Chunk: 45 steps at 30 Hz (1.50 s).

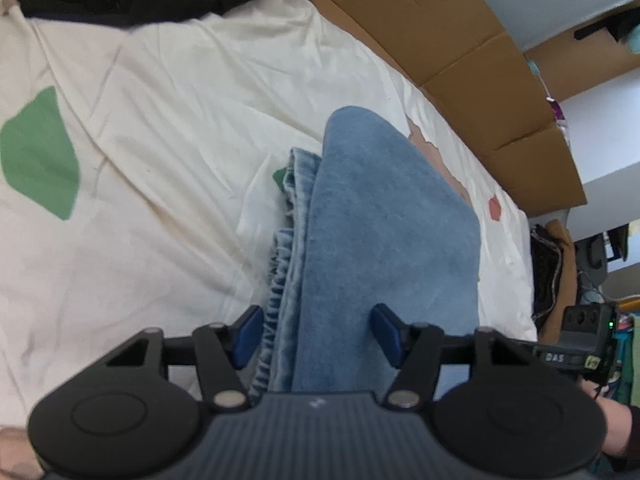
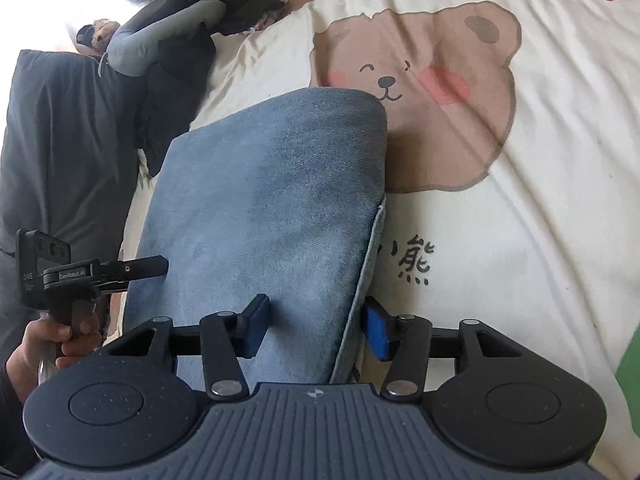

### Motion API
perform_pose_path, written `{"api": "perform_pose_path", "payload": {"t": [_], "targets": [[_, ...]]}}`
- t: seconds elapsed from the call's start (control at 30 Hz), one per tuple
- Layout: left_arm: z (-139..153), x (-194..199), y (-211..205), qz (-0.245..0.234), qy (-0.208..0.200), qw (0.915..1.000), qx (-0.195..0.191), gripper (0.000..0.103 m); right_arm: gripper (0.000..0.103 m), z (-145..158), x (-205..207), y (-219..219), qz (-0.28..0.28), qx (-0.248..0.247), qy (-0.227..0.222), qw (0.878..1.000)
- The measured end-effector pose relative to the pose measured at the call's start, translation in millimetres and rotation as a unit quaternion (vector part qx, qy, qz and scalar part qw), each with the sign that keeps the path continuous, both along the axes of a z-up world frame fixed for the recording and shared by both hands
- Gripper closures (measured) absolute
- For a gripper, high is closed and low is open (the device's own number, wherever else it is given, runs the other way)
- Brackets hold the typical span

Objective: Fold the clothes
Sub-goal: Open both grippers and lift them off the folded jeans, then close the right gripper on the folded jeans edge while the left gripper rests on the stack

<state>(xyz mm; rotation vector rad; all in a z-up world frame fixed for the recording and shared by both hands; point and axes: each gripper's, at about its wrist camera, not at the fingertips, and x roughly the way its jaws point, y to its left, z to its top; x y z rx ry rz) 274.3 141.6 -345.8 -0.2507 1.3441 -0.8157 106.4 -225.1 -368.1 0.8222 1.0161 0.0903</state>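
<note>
Folded blue jeans (image 1: 384, 232) flat on the cream bed sheet (image 1: 160, 120), near end reaching in between the wide-apart fingers of both the left claw (image 1: 316, 334) and the right claw (image 2: 316, 328), neither one squeezing.

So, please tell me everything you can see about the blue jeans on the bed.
The blue jeans are light, faded denim, folded into a thick, soft-edged bundle that lies on the cream printed bedsheet. In the left wrist view, gathered, elastic-looking layers show along one side; in the right wrist view, a stitched hem edge runs down the other side. The bundle partly covers a brown bear print. The left gripper and right gripper are both open, with denim between their fingers.
</note>
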Motion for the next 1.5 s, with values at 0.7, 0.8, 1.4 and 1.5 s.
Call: {"api": "perform_pose_path", "payload": {"t": [0.7, 0.8, 1.4, 1.5], "targets": [[-11, 4, -7, -0.027, 0.015, 0.9995, -0.008, 0.031, 0.067, 23, 11, 16, 0.031, -0.053, 0.007, 0.998], [-13, 3, -11, -0.031, 0.016, 0.9994, -0.008, 0.028, 0.062, 12, 12, 12, 0.009, -0.038, 0.012, 0.999], [-9, -5, -27, -0.046, 0.012, 0.9989, -0.001, 0.027, 0.078, 55, 6, 27, 0.055, -0.141, -0.029, 0.988], [-8, -8, -31, -0.048, 0.012, 0.9988, -0.002, 0.027, 0.078, 58, 2, 21, 0.050, -0.138, -0.027, 0.989]]}}
